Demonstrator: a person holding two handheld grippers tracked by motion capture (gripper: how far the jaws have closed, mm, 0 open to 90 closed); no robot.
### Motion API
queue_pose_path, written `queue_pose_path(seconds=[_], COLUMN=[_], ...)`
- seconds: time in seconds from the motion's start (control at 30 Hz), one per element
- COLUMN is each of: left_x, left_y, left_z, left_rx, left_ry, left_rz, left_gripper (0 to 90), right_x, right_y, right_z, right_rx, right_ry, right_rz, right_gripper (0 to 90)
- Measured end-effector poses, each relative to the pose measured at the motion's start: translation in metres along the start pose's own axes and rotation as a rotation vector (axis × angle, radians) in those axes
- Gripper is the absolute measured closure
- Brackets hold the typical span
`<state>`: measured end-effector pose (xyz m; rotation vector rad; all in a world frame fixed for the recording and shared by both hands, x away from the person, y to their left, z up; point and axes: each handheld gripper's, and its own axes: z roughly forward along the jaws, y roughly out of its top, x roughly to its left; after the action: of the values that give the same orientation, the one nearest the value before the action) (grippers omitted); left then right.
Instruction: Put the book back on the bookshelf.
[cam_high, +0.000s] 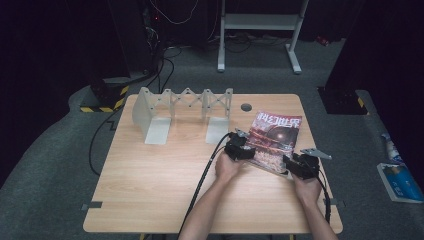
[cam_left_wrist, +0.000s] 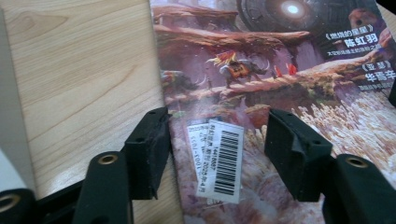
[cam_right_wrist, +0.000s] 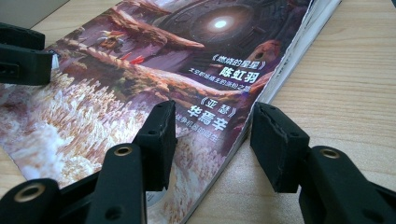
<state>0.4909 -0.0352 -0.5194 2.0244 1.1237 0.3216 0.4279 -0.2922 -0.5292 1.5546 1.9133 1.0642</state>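
Both claws stand spread over the magazine (cam_high: 274, 141): left gripper (cam_left_wrist: 218, 156) straddles its spine corner, right gripper (cam_right_wrist: 211, 144) its page edge. No grip yet; lifting into the rack (cam_high: 182, 106) remains.

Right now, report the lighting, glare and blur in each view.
High view: table evenly lit, room behind nearly black, picture soft. Left gripper view: magazine sharp at the barcode label, glossy sheen across the cover; near jaws slightly soft. Right gripper view: cover print crisp mid-frame, far edge blurred, the white glow is printed artwork.
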Motion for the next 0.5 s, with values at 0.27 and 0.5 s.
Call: queue_pose_path(seconds=[0.27, 0.5], left_x=[0.0001, -0.0005], left_y=[0.0002, 0.0004], left_z=[0.0002, -0.0006], left_rx=[0.0, 0.007], left_ry=[0.002, 0.006], left_rz=[0.002, 0.007], left_gripper=[39.8, 40.9], right_x=[-0.0002, -0.0004], right_y=[0.0003, 0.0014], right_z=[0.0001, 0.0], right_rx=[0.002, 0.013], right_ry=[0.003, 0.005], right_rz=[0.006, 0.004], right_gripper=[51.0, 51.3])
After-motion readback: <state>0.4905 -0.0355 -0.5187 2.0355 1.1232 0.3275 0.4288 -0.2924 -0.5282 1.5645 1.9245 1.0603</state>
